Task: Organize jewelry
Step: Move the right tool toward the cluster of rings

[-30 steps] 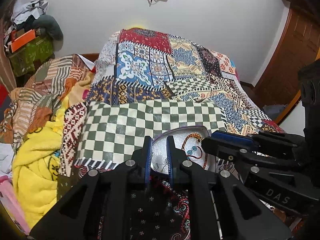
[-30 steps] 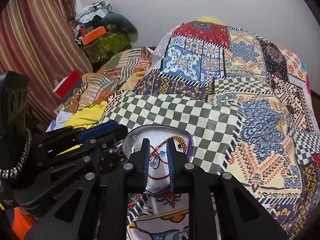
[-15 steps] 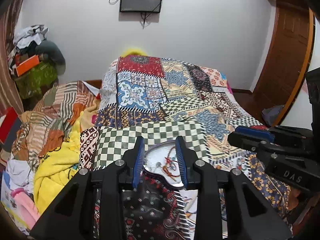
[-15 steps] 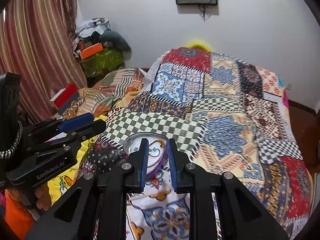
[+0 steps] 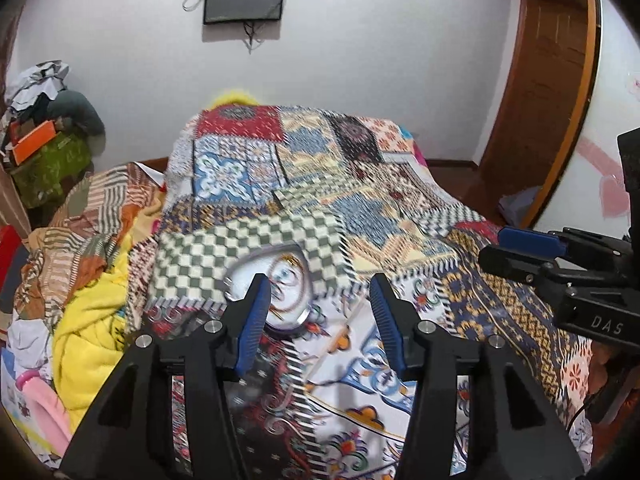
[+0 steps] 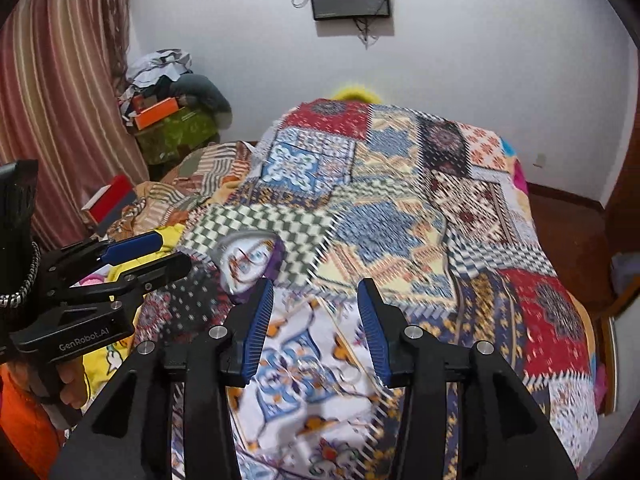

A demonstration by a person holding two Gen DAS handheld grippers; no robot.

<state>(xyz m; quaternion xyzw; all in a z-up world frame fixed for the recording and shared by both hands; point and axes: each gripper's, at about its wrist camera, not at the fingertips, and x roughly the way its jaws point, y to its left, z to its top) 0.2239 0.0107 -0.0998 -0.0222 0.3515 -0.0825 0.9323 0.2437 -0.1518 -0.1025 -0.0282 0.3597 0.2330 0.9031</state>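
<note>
Over the patchwork bedspread (image 5: 360, 184) we hold both claws clear: left claw (image 5: 320, 312) and right claw (image 6: 314, 312) are spreading, empty, with the jewelry tray (image 5: 276, 280) just ahead-left of each.

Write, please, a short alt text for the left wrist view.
The left gripper, its jaws opening and empty, hangs above a patchwork bedspread. A round tray of jewelry lies just beyond its fingertips. The right gripper shows at the right edge.
</note>
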